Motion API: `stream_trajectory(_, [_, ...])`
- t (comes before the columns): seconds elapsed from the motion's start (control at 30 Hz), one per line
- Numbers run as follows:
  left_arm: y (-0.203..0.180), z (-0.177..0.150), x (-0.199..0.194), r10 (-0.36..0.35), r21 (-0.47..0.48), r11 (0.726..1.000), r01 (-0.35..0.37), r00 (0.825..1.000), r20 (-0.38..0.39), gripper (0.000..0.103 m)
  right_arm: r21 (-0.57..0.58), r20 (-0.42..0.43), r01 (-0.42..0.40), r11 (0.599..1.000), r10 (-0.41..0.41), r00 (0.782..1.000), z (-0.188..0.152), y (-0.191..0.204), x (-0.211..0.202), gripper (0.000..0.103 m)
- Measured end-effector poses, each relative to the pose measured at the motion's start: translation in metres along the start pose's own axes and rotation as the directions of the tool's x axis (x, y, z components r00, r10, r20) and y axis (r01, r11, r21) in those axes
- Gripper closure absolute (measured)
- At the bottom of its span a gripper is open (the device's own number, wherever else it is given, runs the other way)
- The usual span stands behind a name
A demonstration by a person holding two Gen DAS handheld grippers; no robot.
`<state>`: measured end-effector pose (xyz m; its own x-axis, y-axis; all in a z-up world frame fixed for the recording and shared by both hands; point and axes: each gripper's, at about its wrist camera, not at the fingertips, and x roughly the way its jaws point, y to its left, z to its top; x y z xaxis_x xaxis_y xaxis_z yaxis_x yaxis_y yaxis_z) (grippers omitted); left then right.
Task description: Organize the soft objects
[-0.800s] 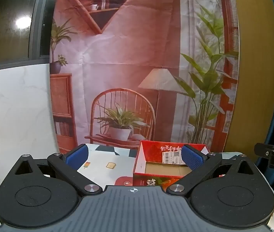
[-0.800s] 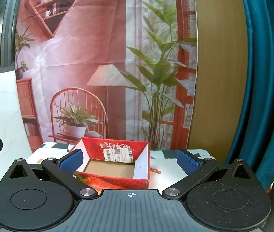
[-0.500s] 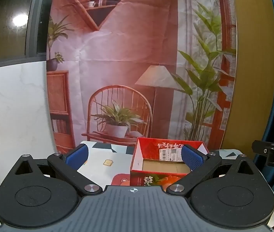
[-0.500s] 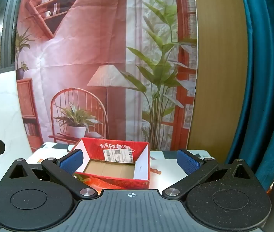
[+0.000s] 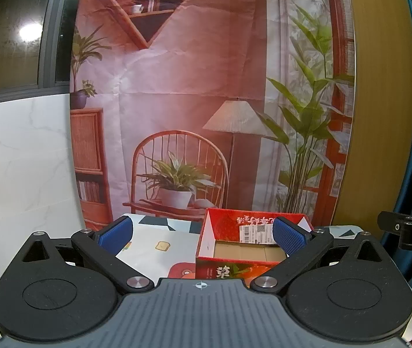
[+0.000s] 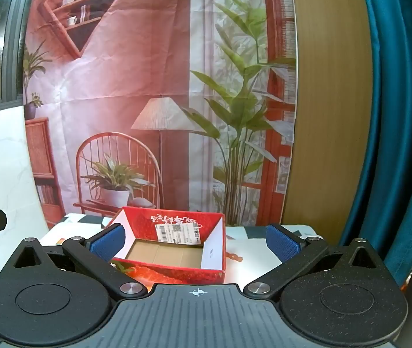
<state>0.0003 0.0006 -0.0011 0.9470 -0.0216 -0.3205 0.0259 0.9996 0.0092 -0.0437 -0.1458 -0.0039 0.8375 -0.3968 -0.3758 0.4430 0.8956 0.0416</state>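
An open red cardboard box with a white label inside its far wall stands on the table; its brown floor shows nothing in it. My left gripper is open, blue pads wide apart, the box ahead and to its right. My right gripper is also open, with the box straight ahead between its pads but beyond them. No soft objects are in view; both gripper bodies hide the near part of the table.
A white patterned tablecloth covers the table. Behind it hangs a printed backdrop of a room scene. A white marble wall lies left, a teal curtain right. The other gripper's black edge shows at the right.
The left view has shifted a little: the box and backdrop now sit slightly further left and lower in it. The right view is nearly unchanged. Both grippers stay open.
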Motion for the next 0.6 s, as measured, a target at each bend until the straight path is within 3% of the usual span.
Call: stream_trajectory(0.6, [0.0028, 0.0005, -0.0010, 0.001, 0.000, 1.000, -0.001, 1.000, 0.004, 0.000, -0.001, 0.000, 0.000, 1.000, 0.000, 1.000, -0.0013, 0.0009, -0.0001, 0.000])
